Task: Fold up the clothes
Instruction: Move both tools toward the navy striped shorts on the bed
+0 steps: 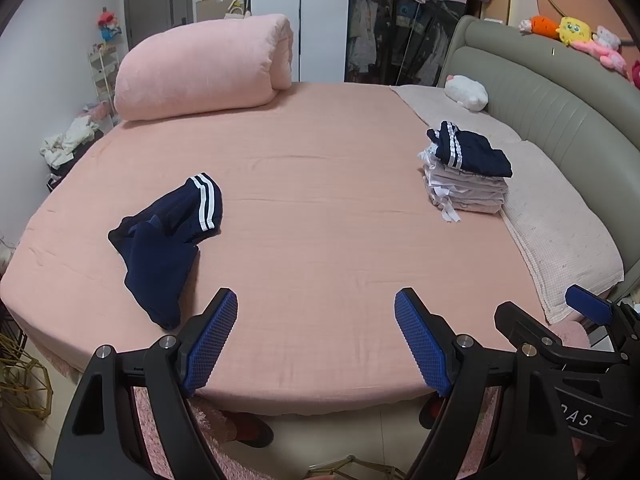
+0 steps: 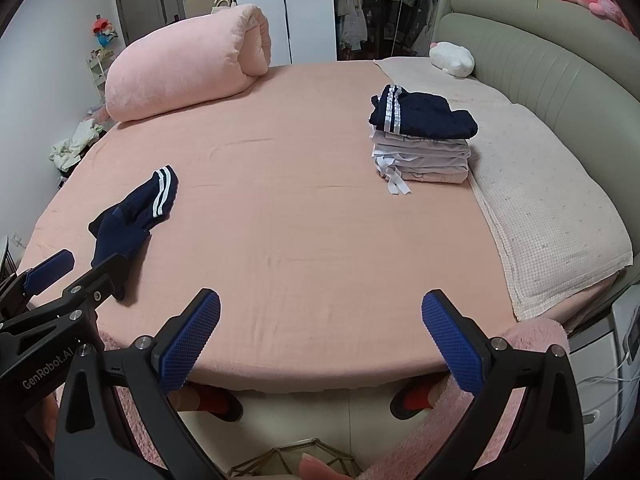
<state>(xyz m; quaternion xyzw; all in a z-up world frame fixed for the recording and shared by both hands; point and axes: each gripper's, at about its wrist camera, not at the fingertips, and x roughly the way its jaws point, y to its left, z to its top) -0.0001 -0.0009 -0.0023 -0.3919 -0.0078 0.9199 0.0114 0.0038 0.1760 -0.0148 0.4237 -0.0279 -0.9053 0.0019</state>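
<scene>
Pink sheet on the bed (image 1: 320, 208): we log a wide bare stretch between the crumpled navy shorts (image 1: 168, 236) near its left edge and the folded stack (image 1: 466, 172) by the headboard. We hold the left gripper (image 1: 316, 336) and right gripper (image 2: 320, 336) at the near edge, jaws spread wide apart, gripping nothing.

Soft, even indoor light is falling across both views, casting faint shadows. Fisheye distortion is bending the edges; dark vignetting is filling the corners.

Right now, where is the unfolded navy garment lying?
The navy garment lies crumpled on the left part of the bed, ahead of the left gripper and far from the folded stack at right.
</scene>
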